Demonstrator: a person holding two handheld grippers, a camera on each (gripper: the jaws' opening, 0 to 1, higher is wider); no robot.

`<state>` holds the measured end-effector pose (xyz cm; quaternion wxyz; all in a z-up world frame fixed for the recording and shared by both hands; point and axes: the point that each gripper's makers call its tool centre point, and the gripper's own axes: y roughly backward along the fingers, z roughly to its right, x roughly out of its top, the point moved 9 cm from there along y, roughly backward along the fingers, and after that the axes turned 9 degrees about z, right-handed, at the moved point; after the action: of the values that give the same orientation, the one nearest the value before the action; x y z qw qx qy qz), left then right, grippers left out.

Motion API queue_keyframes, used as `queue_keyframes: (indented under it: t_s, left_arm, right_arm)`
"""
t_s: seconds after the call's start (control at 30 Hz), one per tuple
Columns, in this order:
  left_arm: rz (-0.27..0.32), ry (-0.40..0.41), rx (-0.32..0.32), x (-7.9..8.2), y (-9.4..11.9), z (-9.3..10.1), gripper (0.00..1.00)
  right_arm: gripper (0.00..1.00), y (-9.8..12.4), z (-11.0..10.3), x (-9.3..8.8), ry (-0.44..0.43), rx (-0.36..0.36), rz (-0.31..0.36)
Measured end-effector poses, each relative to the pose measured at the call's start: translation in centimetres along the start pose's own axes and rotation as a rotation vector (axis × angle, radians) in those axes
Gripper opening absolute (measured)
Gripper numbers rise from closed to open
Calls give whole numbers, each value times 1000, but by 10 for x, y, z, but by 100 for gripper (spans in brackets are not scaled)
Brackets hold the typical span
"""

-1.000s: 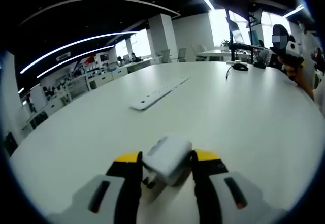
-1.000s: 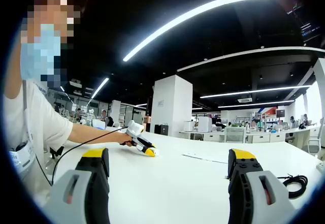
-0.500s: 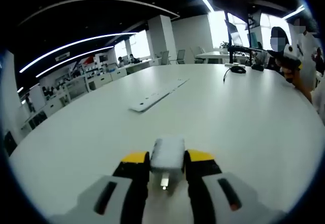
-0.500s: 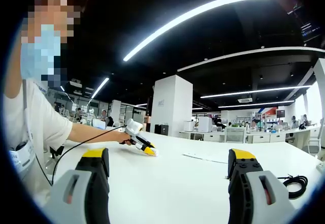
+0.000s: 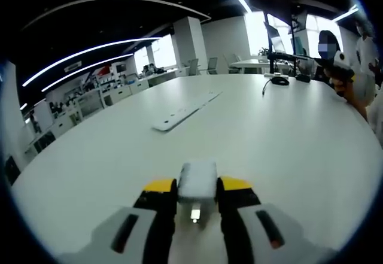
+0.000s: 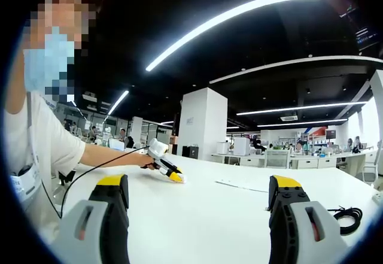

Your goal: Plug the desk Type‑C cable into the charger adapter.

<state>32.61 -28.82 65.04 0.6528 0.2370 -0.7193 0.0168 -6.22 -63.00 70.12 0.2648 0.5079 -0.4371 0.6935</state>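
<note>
Holding the white charger adapter between its yellow-tipped jaws, the left gripper sits low over the white worktop; jaws closed narrow against the adapter's sides, adapter's port face toward the camera. Adapter looks to be resting on or just above the worktop, cannot tell which

Right gripper: jaws spread wide, nothing between them, hovering above the worktop

Black Type-C cable lies coiled on the worktop at the far right of the right gripper view, just beyond the right jaw, well apart from the adapter. Its plug end is not clear

In the right gripper view the left gripper shows from the side in the person's hand, tip down at the worktop, a thin black cord trailing from it toward the person. In the left gripper view the right gripper shows at the far right edge in the person's other hand

Also on the worktop: a long flat white strip mid-table, and a black monitor arm with a dark cable near the far edge
</note>
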Motion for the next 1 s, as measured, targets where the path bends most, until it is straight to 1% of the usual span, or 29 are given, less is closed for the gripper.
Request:
queue_keyframes:
  t_s: [0.3,0.43,0.7,1.0]
  left_arm:
    - [-12,-2,0,1,0,0,26]
    - [-28,1,-13,2,1,5,26]
    - [-29,7,-29,2,5,13,26]
    - [-49,-28,-55,4,9,23,26]
  right_arm:
    - [100,0,-2,0,-1,4,5]
    - [100,0,-2,1,-1,9,9]
    - [100,1,-3,2,-2,13,12]
    - [100,1,-2,3,0,16,13]
